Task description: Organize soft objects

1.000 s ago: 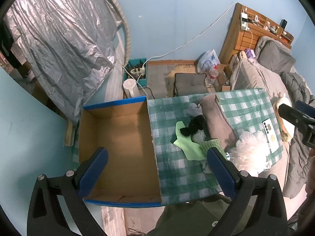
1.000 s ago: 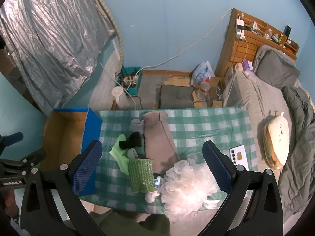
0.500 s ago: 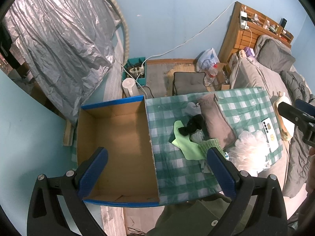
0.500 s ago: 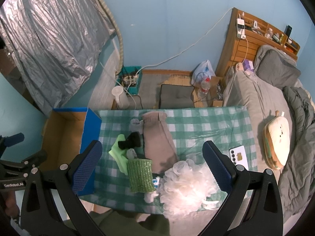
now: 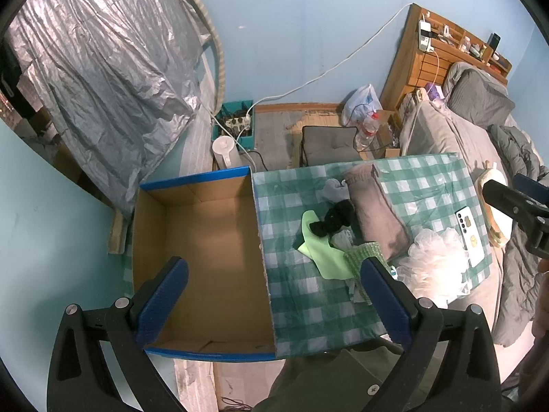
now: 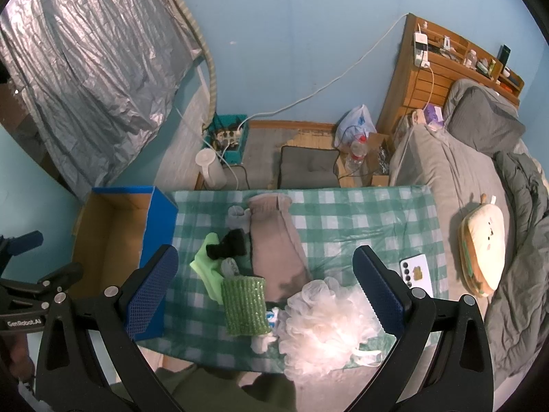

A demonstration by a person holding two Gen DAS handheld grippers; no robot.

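White bath pouf (image 6: pixel 322 322) lies below the spread right claw (image 6: pixel 264 292).

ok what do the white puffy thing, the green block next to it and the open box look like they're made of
White puff: looks like gathered nylon mesh, a bath pouf; ruffled, translucent folds and a cord loop. Green block: probably a knitted or mesh-covered sponge; ribbed, faintly glittery surface, though the core is hidden. Open box: corrugated cardboard, matte brown inside, with blue outer faces and edges.

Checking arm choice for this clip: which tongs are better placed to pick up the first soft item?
Probably right. The right tongs frame the white mesh bath pouf; the left tongs hang open mostly over the empty cardboard box.
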